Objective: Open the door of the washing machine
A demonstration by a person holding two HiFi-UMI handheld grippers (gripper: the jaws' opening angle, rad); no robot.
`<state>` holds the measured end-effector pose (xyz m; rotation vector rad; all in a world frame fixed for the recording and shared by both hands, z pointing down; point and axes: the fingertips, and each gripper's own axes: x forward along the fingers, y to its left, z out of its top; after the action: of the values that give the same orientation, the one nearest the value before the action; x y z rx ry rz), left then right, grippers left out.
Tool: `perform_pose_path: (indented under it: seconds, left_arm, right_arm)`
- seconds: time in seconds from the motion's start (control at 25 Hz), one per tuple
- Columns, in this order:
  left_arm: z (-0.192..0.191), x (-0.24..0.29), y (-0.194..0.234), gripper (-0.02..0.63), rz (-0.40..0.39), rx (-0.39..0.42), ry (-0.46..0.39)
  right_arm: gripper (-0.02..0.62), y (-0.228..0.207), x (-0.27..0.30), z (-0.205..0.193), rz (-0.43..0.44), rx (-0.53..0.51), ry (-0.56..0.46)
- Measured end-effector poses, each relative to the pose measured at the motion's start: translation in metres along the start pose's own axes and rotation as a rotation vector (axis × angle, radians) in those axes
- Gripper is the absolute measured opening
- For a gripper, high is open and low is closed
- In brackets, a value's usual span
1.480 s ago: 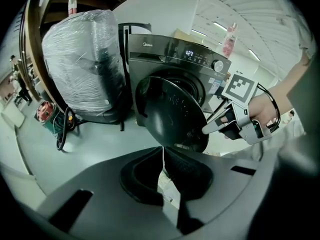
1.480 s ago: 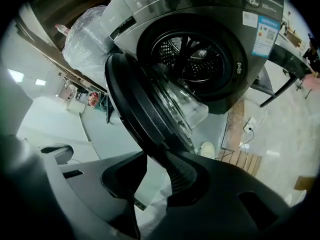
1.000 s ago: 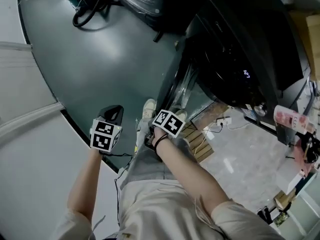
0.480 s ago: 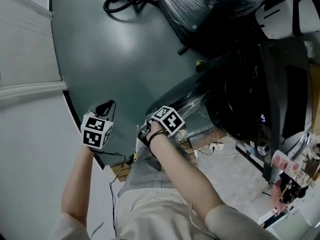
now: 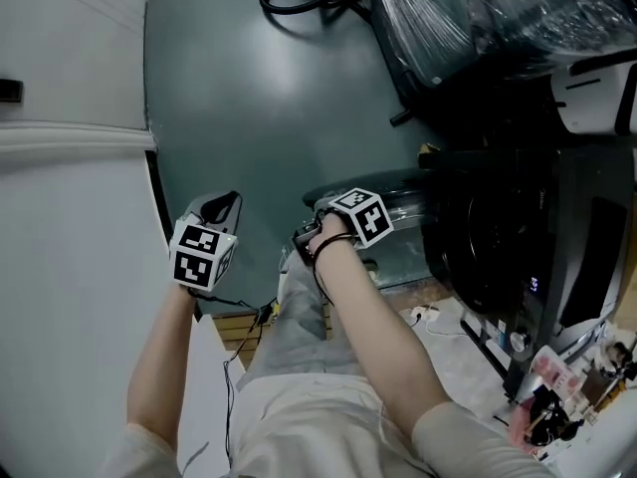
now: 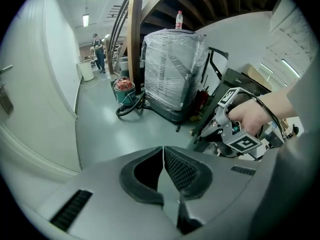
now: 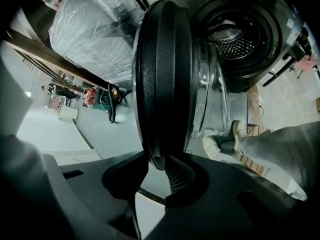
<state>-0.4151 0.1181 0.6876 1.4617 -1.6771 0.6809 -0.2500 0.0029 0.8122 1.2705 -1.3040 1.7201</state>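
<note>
Black-rimmed glass door (image 7: 162,84), judged stiff and heavy; right gripper (image 7: 160,168) clamps its rim, the soundest hold; left gripper (image 6: 162,166) closed, empty

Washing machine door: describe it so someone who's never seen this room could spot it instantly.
Find the black front-loading washing machine with its perforated metal drum exposed. Beside that opening stands the round door, swung open: a thick black ring around a bulging clear glass bowl, unlike the plastic-wrapped bundle beyond it.
</note>
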Motion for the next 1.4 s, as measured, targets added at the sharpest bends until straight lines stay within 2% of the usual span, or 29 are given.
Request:
perform_pose_path:
  seconds: [0.12,0.2,0.44,0.6,0.8,0.92,1.12,1.4]
  left_arm:
    - [-0.003,-0.004,-0.001,0.027,-0.009,-0.004,0.015]
    - [-0.001,-0.004,-0.005,0.026,-0.018,0.009,0.021]
    - [0.031,-0.004,-0.034,0.026,-0.064,0.082,0.023]
    - [0.065,-0.006,-0.07,0.026,-0.112,0.152,-0.006]
    - [0.114,-0.008,-0.12,0.027,-0.192,0.248,-0.057]
    - [0.145,-0.013,-0.155,0.027,-0.233,0.301,-0.097]
    - [0.196,-0.031,-0.22,0.026,-0.313,0.395,-0.174]
    - [0.268,-0.08,-0.31,0.027,-0.427,0.521,-0.33]
  right_arm:
    - [0.13,0.006,0.001,-0.005,0.017,0.023,0.022]
    - [0.132,0.009,-0.004,-0.006,0.058,0.029,0.03]
    - [0.144,0.002,-0.049,-0.005,0.151,-0.096,0.024]
    - [0.121,0.0,-0.095,0.015,0.231,-0.189,-0.014]
    - [0.082,0.004,-0.167,0.061,0.362,-0.297,-0.161]
    - [0.058,-0.008,-0.213,0.094,0.404,-0.356,-0.286]
    - [0.044,-0.025,-0.294,0.141,0.415,-0.516,-0.522]
    - [0.037,-0.048,-0.406,0.163,0.375,-0.766,-0.781]
